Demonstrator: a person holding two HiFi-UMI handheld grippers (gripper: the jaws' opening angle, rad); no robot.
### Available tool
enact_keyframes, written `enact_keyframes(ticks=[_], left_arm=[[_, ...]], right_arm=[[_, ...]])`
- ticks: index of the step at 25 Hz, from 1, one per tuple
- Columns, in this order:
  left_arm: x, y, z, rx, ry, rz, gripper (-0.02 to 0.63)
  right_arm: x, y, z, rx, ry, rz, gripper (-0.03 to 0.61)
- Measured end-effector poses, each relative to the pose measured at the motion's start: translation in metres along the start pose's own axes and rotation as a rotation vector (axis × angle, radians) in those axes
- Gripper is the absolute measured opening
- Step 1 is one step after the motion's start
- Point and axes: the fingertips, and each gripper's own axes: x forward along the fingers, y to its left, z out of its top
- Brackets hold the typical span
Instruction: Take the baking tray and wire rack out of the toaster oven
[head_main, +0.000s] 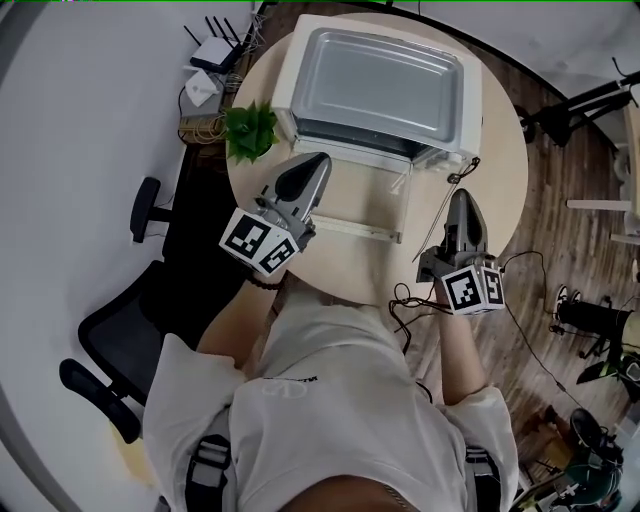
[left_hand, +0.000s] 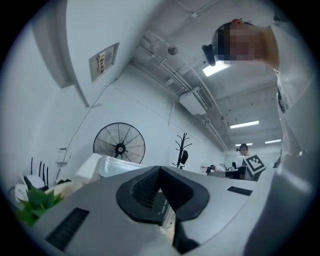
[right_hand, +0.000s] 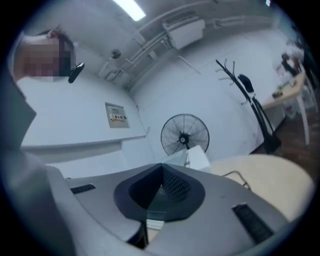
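only gripper views show fan (left_hand: 119, 145) beyond toaster oven (left_hand: 90, 168)

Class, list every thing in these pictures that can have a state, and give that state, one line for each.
left gripper: fingers shut, holding nothing.
right gripper: fingers shut, holding nothing.
toaster oven: door looks folded down, open toward the person.
baking tray: lying flat on top of the toaster oven, empty.
potted plant: upright beside the oven.
wire rack: cannot be made out.
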Motion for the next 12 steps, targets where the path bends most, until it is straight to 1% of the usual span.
enact_keyframes(ticks=[3, 4, 6, 8, 12], left_arm=[[-0.025, 0.007, 0.004, 0.147, 0.02, 0.043, 0.003], [-0.033, 0.009, 0.006, 0.196, 0.028, 0.065, 0.003], [-0.047, 0.014, 0.007, 0.286, 0.049, 0.112, 0.003], [-0.058, 0.018, 0.007, 0.322, 0.058, 0.148, 0.003], [-0.069, 0.023, 0.008, 0.334, 0.049, 0.175, 0.003]], right_arm=[[-0.025, -0.007, 0.027, -0.224, -0.074, -0.083, -0.015], [-0.032, -0.008, 0.033, -0.276, -0.087, -0.102, -0.014], [-0.046, -0.012, 0.043, -0.34, -0.098, -0.131, -0.006], [-0.057, -0.018, 0.049, -0.382, -0.101, -0.157, -0.006], [-0.077, -0.027, 0.047, -0.44, -0.087, -0.19, -0.006]])
